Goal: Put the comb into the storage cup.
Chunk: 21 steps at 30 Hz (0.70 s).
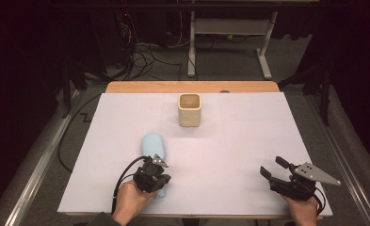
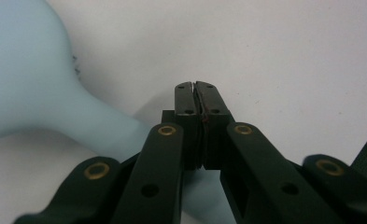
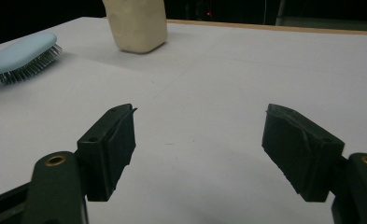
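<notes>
The light blue hairbrush [image 1: 153,149] lies bristles down on the white desk [image 1: 248,141], left of centre, its handle toward the person. The left tongs [image 1: 157,161] sit right above that handle; in the left gripper view their jaws are pressed together with nothing between them, the handle passing beneath. Farther back, near the middle, stands a cream square cup [image 1: 190,109], well apart from the brush. At the right edge the right tongs [image 1: 273,168] stand wide and empty above bare desk.

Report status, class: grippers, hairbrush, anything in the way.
Left hand-held gripper shut, empty, over brush handle. Right hand-held gripper open, empty. Blue hairbrush bristles down. Beige cup beyond, clear.
</notes>
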Each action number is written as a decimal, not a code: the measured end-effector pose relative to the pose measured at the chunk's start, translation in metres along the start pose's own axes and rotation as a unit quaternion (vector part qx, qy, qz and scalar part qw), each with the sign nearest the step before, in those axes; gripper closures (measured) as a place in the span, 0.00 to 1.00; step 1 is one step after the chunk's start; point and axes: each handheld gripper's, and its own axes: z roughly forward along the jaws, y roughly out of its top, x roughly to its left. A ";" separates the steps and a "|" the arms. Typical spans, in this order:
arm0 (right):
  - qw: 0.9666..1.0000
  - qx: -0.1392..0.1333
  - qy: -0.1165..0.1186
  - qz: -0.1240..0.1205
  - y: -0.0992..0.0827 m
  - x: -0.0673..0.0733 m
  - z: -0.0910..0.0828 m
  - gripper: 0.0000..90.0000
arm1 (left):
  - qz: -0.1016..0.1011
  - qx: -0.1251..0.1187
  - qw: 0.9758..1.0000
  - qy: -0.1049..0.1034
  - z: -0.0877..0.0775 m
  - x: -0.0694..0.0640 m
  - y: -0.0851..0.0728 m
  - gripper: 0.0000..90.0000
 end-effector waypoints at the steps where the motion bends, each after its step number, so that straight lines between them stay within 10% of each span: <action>1: 1.000 -0.001 -0.001 0.000 0.000 0.000 0.000 0.30 | 0.001 -0.001 1.000 0.006 -0.001 0.000 -0.003 0.97; 21: 1.000 -0.002 -0.004 -0.001 0.000 0.000 -0.001 0.30 | -0.019 0.000 0.999 0.046 -0.009 0.016 -0.017 0.95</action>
